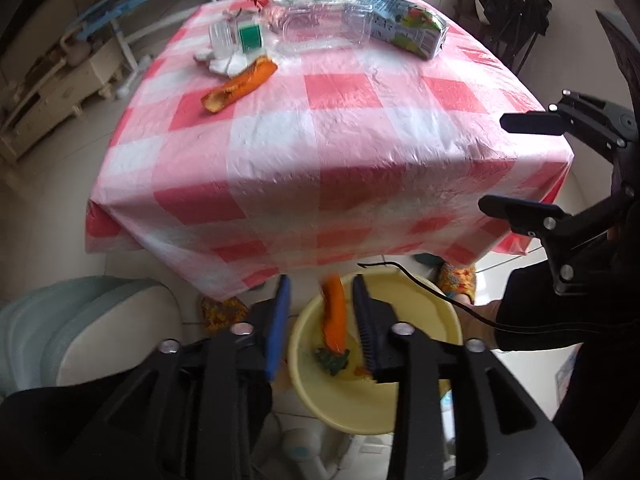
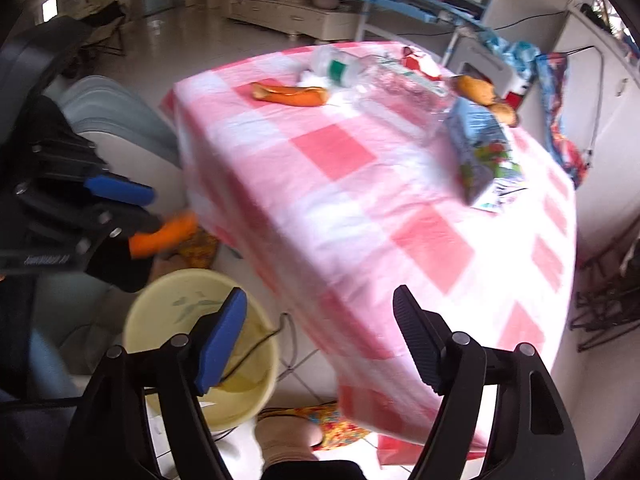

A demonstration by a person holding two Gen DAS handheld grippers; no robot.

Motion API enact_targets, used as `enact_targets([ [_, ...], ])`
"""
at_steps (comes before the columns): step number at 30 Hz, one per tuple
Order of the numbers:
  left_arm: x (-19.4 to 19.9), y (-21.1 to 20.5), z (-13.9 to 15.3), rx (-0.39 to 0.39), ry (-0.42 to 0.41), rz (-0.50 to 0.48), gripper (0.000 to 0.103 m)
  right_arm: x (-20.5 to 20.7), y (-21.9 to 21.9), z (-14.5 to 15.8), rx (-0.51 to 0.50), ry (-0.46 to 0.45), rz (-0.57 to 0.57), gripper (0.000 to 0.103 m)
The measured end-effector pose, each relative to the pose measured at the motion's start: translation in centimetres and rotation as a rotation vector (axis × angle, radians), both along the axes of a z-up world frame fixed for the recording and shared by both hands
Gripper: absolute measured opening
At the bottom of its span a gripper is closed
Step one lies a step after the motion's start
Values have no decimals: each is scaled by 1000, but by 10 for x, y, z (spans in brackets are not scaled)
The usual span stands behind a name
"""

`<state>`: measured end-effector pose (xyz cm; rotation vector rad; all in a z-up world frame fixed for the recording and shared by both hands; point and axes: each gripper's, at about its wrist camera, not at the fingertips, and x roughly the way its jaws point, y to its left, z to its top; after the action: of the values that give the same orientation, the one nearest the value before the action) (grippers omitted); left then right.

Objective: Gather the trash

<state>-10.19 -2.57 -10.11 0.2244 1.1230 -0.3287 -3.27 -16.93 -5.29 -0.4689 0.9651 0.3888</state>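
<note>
Through my left wrist camera, the orange peel strip (image 1: 335,314) runs nearly upright in the picture, its long axis along the line of the fingers, upper end toward the table edge and lower end down in the yellow basin (image 1: 400,412). It sits in the gap of my left gripper (image 1: 322,292), closer to the black ridged finger on the right than to the blue pad (image 1: 280,320) on the left. I see open space between the blue pad and the peel; whether the black finger touches it I cannot tell. The jaws stand partly apart, not clamped on the peel. Some green and orange scraps already lie at the bottom of the basin.

From my right wrist camera, the same peel (image 2: 166,236) shows blurred at the tips of the left gripper (image 2: 154,210), pointing out toward the draped side of the tablecloth and above the basin (image 2: 160,304).

My right gripper (image 2: 320,304) has its fingers spread wide with nothing between them, hanging over the near table corner and the basin rim.

On the red-and-white checked tablecloth (image 1: 340,140), a second orange peel (image 1: 239,86) lies flat and diagonal, near a small clear bottle with a green label (image 1: 236,38), a clear plastic container (image 1: 316,20) and a juice carton (image 1: 408,26) lying on its side.
</note>
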Motion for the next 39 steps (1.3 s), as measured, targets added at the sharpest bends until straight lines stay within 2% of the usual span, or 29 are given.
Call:
enact_targets([
  [1, 1, 2, 4, -8, -22, 13, 45, -1, 1, 0, -22, -21, 5, 72],
  [6, 15, 20, 30, -86, -133, 106, 48, -6, 8, 0, -107, -112, 47, 76],
  [11, 24, 43, 53, -151, -243, 232, 58, 0, 10, 1, -121, -144, 29, 79],
  [14, 38, 43, 70, -141, -301, 248, 64, 5, 16, 2, -115, -160, 20, 80],
  [16, 46, 42, 83, -126, -353, 244, 72, 6, 21, 3, -111, -174, 23, 82],
  [19, 56, 43, 99, -106, -416, 245, 78, 6, 29, 3, -106, -189, 47, 85],
  [22, 62, 50, 94, -119, -399, 274, 79, 5, 38, 0, -107, -185, 75, 86],
  [25, 66, 55, 72, -115, -295, 309, 79, 4, 46, -6, -129, -176, 102, 87],
  [27, 66, 57, 65, -124, -266, 315, 79, 3, 50, -9, -136, -173, 116, 87],
  [39, 62, 51, 59, -119, -268, 310, 83, 0, 53, -10, -138, -172, 124, 88],
])
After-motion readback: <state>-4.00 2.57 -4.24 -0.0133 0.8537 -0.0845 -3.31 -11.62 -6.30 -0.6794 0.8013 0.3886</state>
